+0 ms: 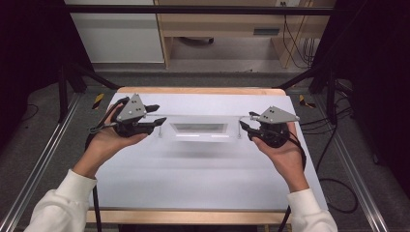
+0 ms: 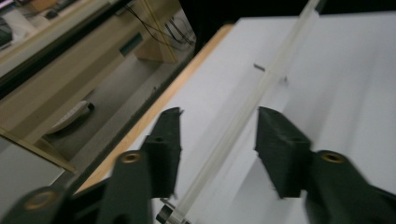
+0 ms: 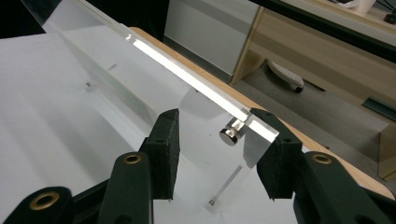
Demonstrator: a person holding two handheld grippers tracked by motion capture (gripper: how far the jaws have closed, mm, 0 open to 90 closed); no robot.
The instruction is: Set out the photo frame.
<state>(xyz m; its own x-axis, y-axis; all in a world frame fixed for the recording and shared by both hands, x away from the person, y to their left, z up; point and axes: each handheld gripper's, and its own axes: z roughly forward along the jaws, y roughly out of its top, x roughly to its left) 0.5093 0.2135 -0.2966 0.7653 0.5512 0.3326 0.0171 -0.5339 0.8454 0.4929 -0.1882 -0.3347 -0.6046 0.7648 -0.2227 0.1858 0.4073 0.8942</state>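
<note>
Acrylic panel (image 1: 200, 116) (clear, on metal standoffs) lies between spread fingers of left gripper (image 1: 155, 114) and right gripper (image 1: 245, 122).

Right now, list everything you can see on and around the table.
Clear acrylic stand: one, transparent, on thin metal legs mid-table, its ends between the claws.
Metal standoff: one seen close, silver, at the stand's right end.
Table: one, white top with wood edges.
Wooden furniture: one, light wood, beyond the table.
White cabinet: one, far left.
Cables: several, black, on the floor at right.
Left claw: black, open around the stand's left end.
Right claw: black, open at the right end.
Sleeves: two, white.
</note>
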